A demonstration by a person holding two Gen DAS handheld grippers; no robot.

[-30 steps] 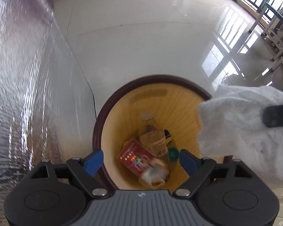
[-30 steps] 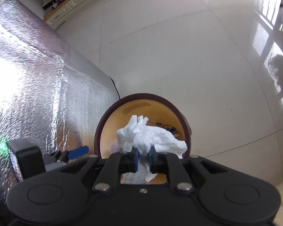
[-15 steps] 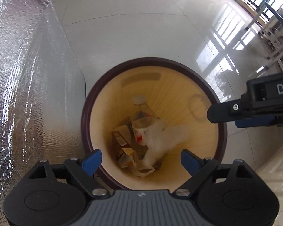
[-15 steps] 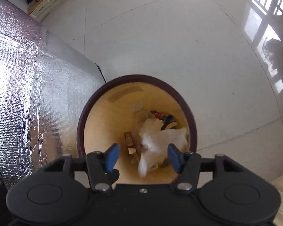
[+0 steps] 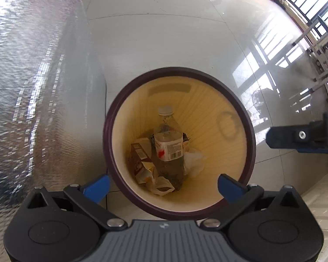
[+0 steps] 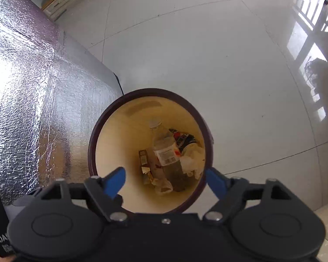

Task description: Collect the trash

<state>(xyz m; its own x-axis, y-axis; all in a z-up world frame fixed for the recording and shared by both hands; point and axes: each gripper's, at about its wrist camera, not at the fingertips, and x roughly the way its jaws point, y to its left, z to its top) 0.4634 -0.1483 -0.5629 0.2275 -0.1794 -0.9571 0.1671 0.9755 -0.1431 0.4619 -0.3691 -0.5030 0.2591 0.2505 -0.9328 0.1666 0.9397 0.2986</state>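
Note:
A round bin with a dark brown rim point(image 5: 111, 118) point(image 6: 91, 150) and a yellow inside stands on the floor below both grippers. At its bottom lie a clear plastic bottle point(image 5: 168, 144) point(image 6: 165, 146), a carton point(image 5: 140, 155) and the white crumpled tissue point(image 5: 193, 159) point(image 6: 193, 157). My left gripper point(image 5: 163, 184) hangs over the bin, its jaws opening wide with nothing between them. My right gripper point(image 6: 165, 181) is also above the bin with its jaws opening and nothing in them. Part of the right gripper shows at the right edge of the left wrist view.
A surface wrapped in silver foil point(image 5: 32, 83) point(image 6: 32, 91) stands close on the left of the bin. Glossy pale floor tiles point(image 5: 164, 32) stretch beyond it. Metal chair or rack legs point(image 5: 317, 50) stand at the far right by the windows.
My right gripper opened and let go of the white tissue, which fell into the bin beside the bottle. The left gripper's jaws spread a little wider. The bin's contents shifted.

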